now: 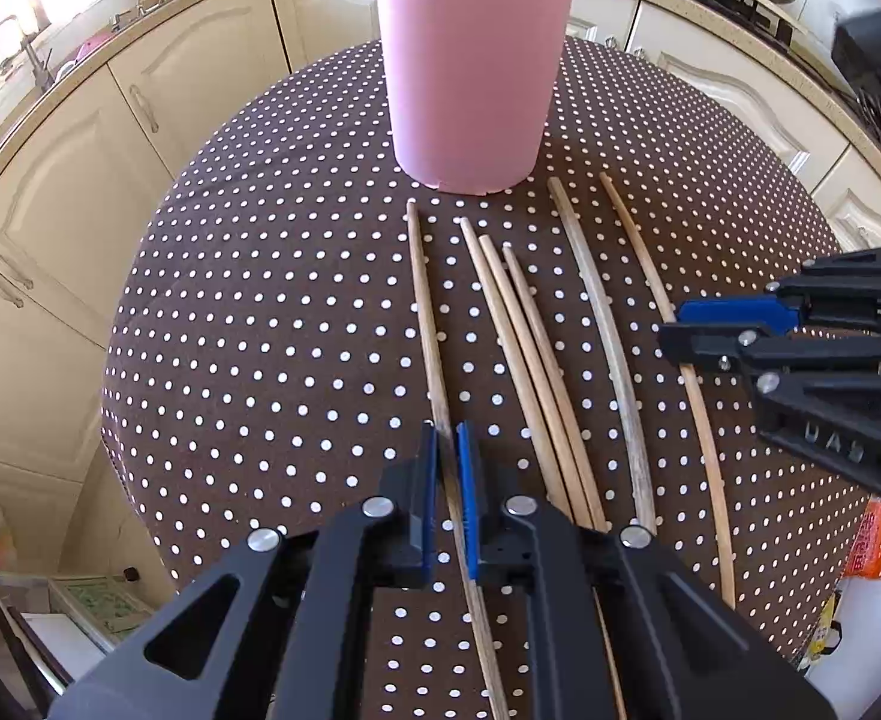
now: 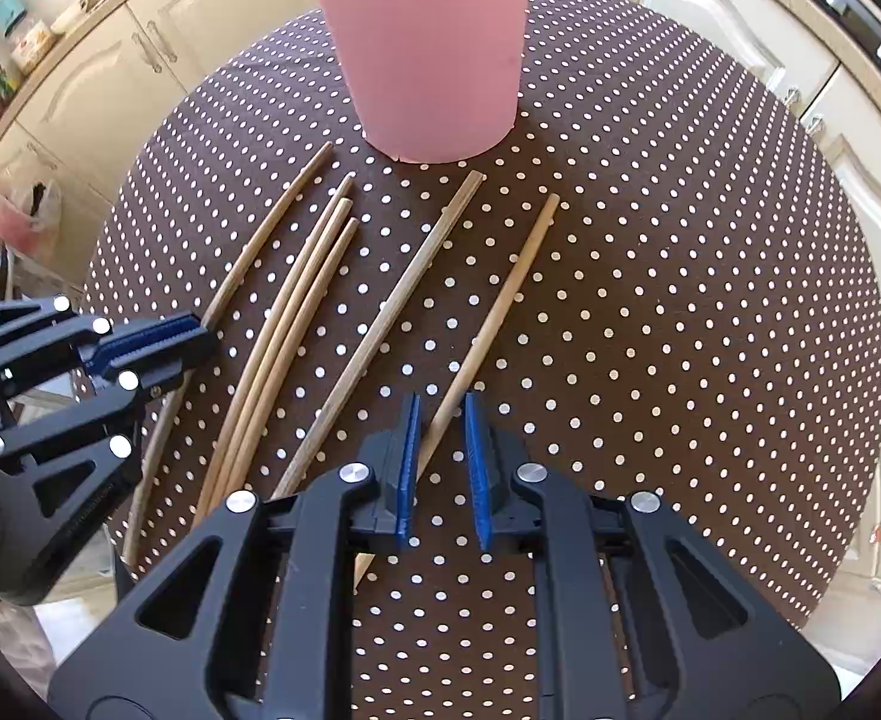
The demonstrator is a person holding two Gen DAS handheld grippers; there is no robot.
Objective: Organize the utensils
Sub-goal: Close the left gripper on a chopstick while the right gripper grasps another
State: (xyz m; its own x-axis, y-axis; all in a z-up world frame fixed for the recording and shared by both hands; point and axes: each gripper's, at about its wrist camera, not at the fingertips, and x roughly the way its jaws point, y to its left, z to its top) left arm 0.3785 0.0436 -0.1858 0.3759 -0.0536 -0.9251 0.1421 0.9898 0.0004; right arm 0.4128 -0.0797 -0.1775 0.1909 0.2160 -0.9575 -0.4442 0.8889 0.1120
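Chopsticks, six loose, lie fanned on dotted tablecloth (image 1: 260,312) just in front of pink cup (image 1: 470,78), which already holds several. Left gripper (image 1: 447,450) is pinched tight on leftmost chopstick (image 1: 425,312). Right gripper (image 2: 443,456) straddles rightmost chopstick (image 2: 500,300), jaws narrow; pads look short of contact, hard to tell through the fisheye. Risks: right lifts without real grip and stick stays down or drops; left holds its stick low, so tip could swing, catch cup rim, tip cup.

L gripper (image 1: 447,444) pointing steeply down, jaws pinched shut; R gripper (image 2: 443,420) angled down, jaws narrow.
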